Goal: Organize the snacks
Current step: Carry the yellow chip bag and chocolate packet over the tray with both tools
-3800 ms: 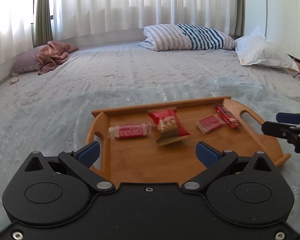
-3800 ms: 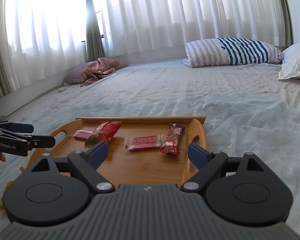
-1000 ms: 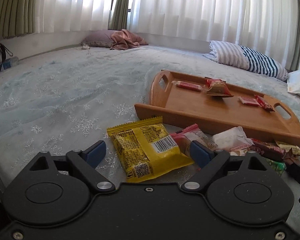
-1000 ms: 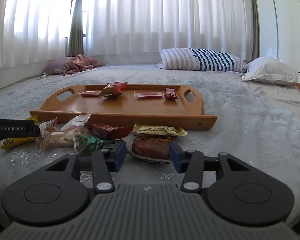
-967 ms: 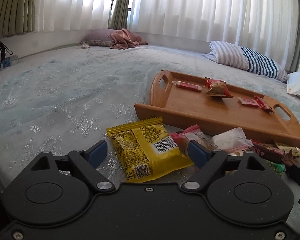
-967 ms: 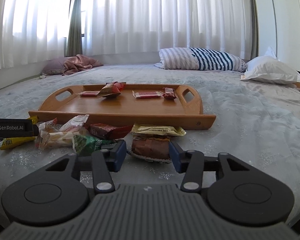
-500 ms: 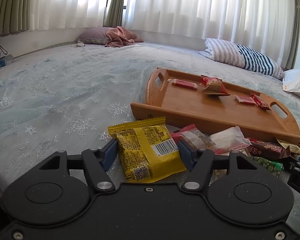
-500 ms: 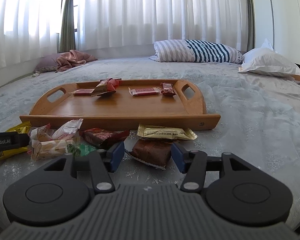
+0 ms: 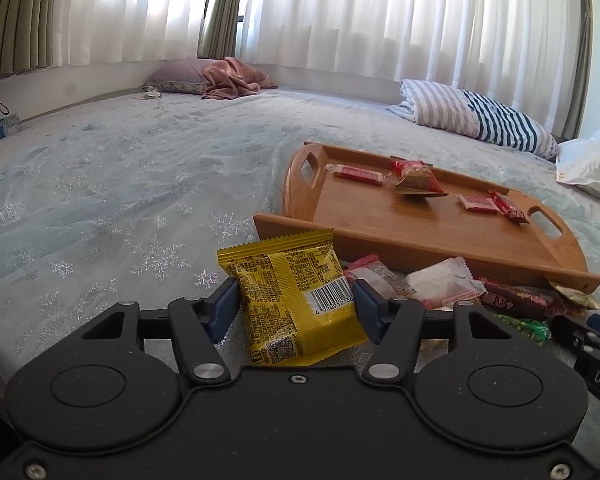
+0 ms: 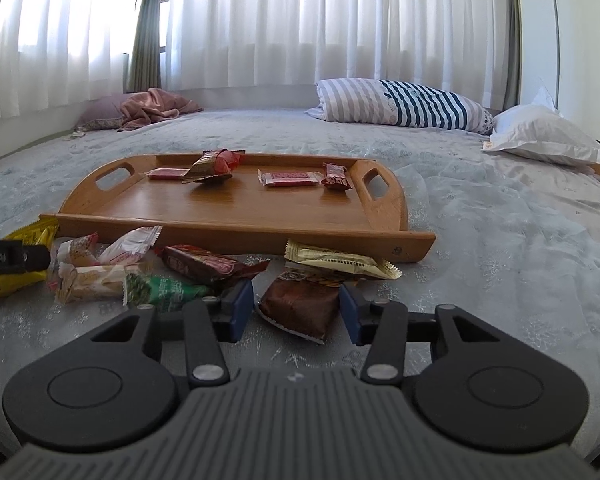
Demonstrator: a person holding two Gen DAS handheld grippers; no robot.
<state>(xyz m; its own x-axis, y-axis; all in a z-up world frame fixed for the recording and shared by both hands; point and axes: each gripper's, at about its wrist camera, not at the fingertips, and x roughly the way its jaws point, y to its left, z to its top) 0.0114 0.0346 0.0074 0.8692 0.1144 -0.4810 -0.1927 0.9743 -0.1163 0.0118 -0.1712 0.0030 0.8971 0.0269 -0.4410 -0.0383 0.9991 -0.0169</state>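
Note:
A wooden tray (image 9: 400, 220) (image 10: 228, 216) lies on the bed with several red snack packs along its far side. Loose snacks lie in front of it. My left gripper (image 9: 294, 304) has its blue pads against both sides of a yellow snack bag (image 9: 292, 292), which rests on the bed; the bag also shows at the left edge of the right wrist view (image 10: 16, 260). My right gripper (image 10: 296, 308) straddles a brown snack pack (image 10: 300, 304), with its pads close to the pack's sides and small gaps showing. A gold pack (image 10: 336, 260) lies just beyond it.
A dark red pack (image 10: 208, 264), a green pack (image 10: 160, 288), a beige pack (image 10: 92, 280) and a white pack (image 10: 130, 242) lie between the two grippers. A striped pillow (image 10: 400, 104), a white pillow (image 10: 548, 136) and a pink blanket (image 10: 152, 110) lie far off on the bed.
Both grippers left the tray and came down to the loose snacks. In the last second my left gripper's fingers closed in onto the yellow bag. My right gripper moved closer around the brown pack.

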